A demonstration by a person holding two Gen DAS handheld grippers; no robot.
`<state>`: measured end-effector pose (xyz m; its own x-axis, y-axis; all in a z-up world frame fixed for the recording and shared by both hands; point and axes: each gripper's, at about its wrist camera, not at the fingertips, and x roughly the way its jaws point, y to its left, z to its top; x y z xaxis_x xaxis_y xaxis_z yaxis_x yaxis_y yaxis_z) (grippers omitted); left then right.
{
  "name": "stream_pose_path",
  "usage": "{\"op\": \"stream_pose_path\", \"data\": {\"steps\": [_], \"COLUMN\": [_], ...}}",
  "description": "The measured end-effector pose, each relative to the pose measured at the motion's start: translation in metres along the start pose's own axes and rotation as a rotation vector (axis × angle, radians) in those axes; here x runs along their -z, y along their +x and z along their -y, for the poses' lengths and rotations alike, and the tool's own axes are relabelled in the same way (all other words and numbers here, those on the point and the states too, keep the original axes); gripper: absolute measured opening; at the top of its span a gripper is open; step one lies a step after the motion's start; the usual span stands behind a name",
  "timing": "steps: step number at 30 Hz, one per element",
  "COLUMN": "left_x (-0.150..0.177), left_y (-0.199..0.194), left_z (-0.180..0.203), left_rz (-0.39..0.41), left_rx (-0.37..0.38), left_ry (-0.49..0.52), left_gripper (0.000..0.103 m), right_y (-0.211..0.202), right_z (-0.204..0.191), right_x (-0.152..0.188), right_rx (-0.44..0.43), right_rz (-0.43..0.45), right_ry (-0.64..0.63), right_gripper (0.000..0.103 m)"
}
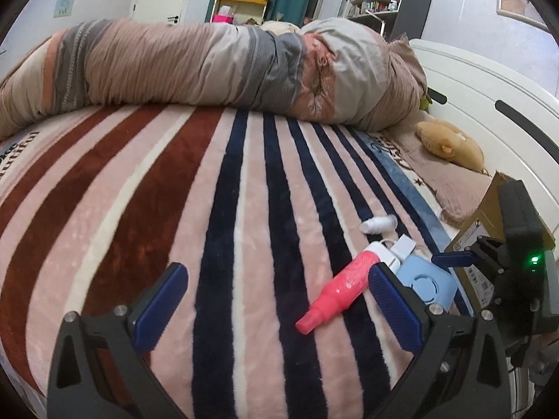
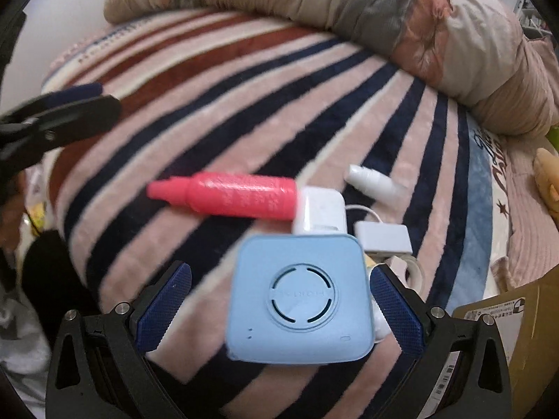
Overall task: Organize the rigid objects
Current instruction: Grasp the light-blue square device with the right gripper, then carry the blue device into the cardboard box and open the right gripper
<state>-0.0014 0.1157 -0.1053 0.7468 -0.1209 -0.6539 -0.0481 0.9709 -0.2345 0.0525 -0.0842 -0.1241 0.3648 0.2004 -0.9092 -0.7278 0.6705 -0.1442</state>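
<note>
- Blue-padded fingers (image 1: 164,300) of the left gripper (image 1: 276,309) are seen nearest in the left wrist view, spread wide with nothing between them, held low over the striped blanket (image 1: 174,188).
- A pink bottle (image 1: 335,288) is seen lying flat toward the blanket's right edge, its cap pointing at the camera; a blue square device (image 1: 428,286), a white charger (image 1: 387,253) and a small white bottle (image 1: 379,224) are clustered just beyond it.
- A cardboard box (image 1: 478,223) is seen at the bed's right edge, with the right gripper (image 1: 454,258) in front of it.
- In the right wrist view, the right gripper (image 2: 279,309) is held open around the blue square device (image 2: 300,300), one pad apparently near or at its right side, contact uncertain.
- The device is judged stiff, light and smooth; its opposite flat sides are best taken.
- The pink bottle (image 2: 230,193) is judged rigid but prone to rolling.
</note>
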Motion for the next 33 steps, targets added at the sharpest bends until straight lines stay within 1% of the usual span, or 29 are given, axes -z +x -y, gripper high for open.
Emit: {"op": "stream_pose_path", "data": {"steps": [1,3,4,6,8,9,11,13,14,16,19,21,22,24,25,26,27,28,29,30,31,33], "left_x": [0.001,0.003,0.004,0.005,0.005,0.004,0.002,-0.004,-0.006,-0.013,-0.028,-0.039,-0.046,-0.055,-0.061,-0.065,-0.071,-0.077,-0.081,-0.085,-0.089,-0.096], "left_y": [0.001,0.004,0.005,0.007,0.008,0.009,0.009,0.007,0.005,-0.001,-0.014,-0.022,-0.027,-0.036,-0.041,-0.045,-0.049,-0.054,-0.055,-0.057,-0.059,-0.058], "left_z": [0.001,0.005,0.006,0.010,0.013,0.014,0.016,0.018,0.020,0.027,0.042,0.054,0.062,0.077,0.088,0.097,0.107,0.121,0.131,0.141,0.153,0.176], "left_rz": [-0.003,-0.012,-0.016,-0.025,-0.036,-0.044,-0.060,-0.071,-0.073,-0.075,-0.076,-0.074,-0.072,-0.070,-0.064,-0.059,-0.052,-0.046,-0.042,-0.040,-0.039,-0.050], "left_rx": [0.004,0.018,0.024,0.041,0.073,0.101,0.184,0.277,0.308,0.382,0.496,0.544,0.596,0.676,0.698,0.706,0.708,0.707,0.696,0.679,0.656,0.668], "left_ry": [0.003,0.013,0.016,0.022,0.023,0.021,0.010,-0.008,-0.012,-0.005,0.007,0.008,0.012,0.025,0.045,0.064,0.084,0.109,0.127,0.146,0.168,0.196], "left_gripper": [0.102,0.102,0.102,0.102,0.102,0.102,0.102,0.102,0.102,0.102,0.102,0.100,0.098,0.085,0.081,0.074,0.067,0.065,0.059,0.050,0.046,0.043], "right_y": [0.002,0.006,0.006,0.007,0.005,0.006,0.001,-0.010,-0.017,-0.033,-0.067,-0.088,-0.102,-0.123,-0.132,-0.143,-0.151,-0.160,-0.166,-0.172,-0.178,-0.189], "right_z": [0.001,0.005,0.007,0.009,0.011,0.011,0.007,0.005,0.003,0.001,-0.002,-0.005,-0.005,-0.005,-0.003,0.001,0.004,0.008,0.014,0.020,0.028,0.046], "right_x": [0.002,0.002,0.003,0.004,0.005,0.005,0.006,0.005,0.004,0.003,0.001,0.000,0.001,0.004,0.007,0.009,0.012,0.015,0.019,0.023,0.029,0.041], "right_rx": [0.017,0.058,0.065,0.040,0.019,0.012,0.007,0.022,0.025,0.011,-0.025,-0.034,-0.033,-0.013,-0.006,-0.004,-0.005,0.002,0.015,0.032,0.050,0.059], "right_rz": [-0.018,-0.039,-0.041,-0.044,-0.033,-0.029,-0.012,0.034,0.062,0.121,0.235,0.309,0.362,0.447,0.480,0.517,0.535,0.556,0.575,0.593,0.613,0.637], "right_ry": [-0.002,-0.009,-0.014,-0.004,-0.007,-0.014,-0.026,-0.027,-0.028,-0.026,-0.025,-0.036,-0.042,-0.046,-0.044,-0.041,-0.041,-0.038,-0.032,-0.022,-0.007,0.031], "right_gripper": [0.094,0.092,0.087,0.078,0.078,0.078,0.077,0.077,0.077,0.077,0.077,0.077,0.077,0.077,0.077,0.077,0.077,0.077,0.077,0.077,0.077,0.077]}}
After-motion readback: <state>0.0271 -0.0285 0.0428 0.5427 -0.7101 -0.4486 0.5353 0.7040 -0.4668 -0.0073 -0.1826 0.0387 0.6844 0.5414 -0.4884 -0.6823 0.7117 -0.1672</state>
